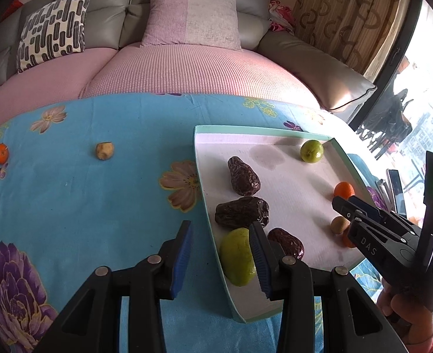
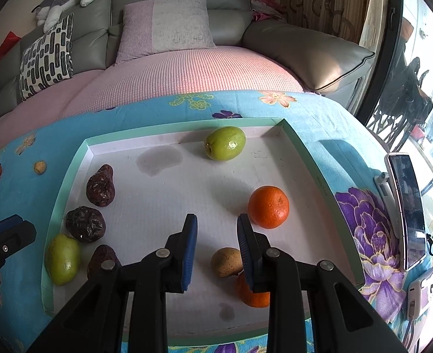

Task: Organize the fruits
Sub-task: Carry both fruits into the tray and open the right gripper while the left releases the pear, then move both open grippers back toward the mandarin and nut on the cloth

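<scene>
Two grippers, jaws released, empty | left gripper [image 1: 220,254] at tray [image 2: 304,144] rim | right gripper [image 2: 216,245] over tray | orange [image 2: 268,206] at 1 o'clock

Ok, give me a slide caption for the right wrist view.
Open right gripper hovers over the tray of dates, green fruits and oranges; two fruits remain on the blue cloth.

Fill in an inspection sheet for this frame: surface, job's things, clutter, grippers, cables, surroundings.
Surface: blue floral cloth covering the table.
Job's things: tray holding three dates, two green fruits, two oranges and one brown fruit; small orange and yellowish fruit lie outside on the cloth.
Clutter: phone propped at the right.
Grippers: left tool open, straddling the tray's edge; right tool open over the tray.
Cables: nothing seen.
Surroundings: sofa, cushions, curtain, window.
</scene>
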The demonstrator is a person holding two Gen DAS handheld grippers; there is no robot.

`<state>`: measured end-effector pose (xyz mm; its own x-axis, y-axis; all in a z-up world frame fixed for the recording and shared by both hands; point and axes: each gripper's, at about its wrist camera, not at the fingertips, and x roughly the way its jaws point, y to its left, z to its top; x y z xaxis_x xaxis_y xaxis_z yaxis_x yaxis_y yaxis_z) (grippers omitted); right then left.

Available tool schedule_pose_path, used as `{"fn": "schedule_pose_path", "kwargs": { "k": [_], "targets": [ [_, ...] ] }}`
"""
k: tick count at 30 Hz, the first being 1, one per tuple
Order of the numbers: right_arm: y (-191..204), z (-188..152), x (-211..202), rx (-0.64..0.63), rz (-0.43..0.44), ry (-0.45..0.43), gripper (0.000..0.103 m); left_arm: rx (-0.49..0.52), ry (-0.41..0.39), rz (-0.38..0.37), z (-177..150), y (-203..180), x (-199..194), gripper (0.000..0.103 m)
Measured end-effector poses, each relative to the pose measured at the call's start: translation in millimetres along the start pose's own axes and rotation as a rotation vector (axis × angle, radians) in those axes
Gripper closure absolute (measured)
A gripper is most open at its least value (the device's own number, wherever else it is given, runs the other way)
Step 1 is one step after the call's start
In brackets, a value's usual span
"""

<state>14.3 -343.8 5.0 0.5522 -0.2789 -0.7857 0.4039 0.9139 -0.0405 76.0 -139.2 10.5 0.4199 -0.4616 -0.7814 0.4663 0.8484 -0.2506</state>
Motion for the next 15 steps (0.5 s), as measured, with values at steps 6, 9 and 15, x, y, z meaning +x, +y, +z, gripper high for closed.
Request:
{"fn": "schedule_pose_path", "kwargs": {
  "k": [6, 9, 15],
  "targets": [
    [0, 0, 1, 0.0, 0.001, -0.002, 0.074, -0.092, -0.015, 0.076, 1, 28, 2, 0.045],
    [1, 0, 0, -0.004, 0.004, -0.005, 0.061, -0.112, -0.012, 0.118, 0, 38, 4, 0.037],
    [4, 0, 0, -0.015, 0.009, -0.015, 0.04, -0.129, -0.007, 0.19, -3, 48, 9, 0.011]
  ]
}}
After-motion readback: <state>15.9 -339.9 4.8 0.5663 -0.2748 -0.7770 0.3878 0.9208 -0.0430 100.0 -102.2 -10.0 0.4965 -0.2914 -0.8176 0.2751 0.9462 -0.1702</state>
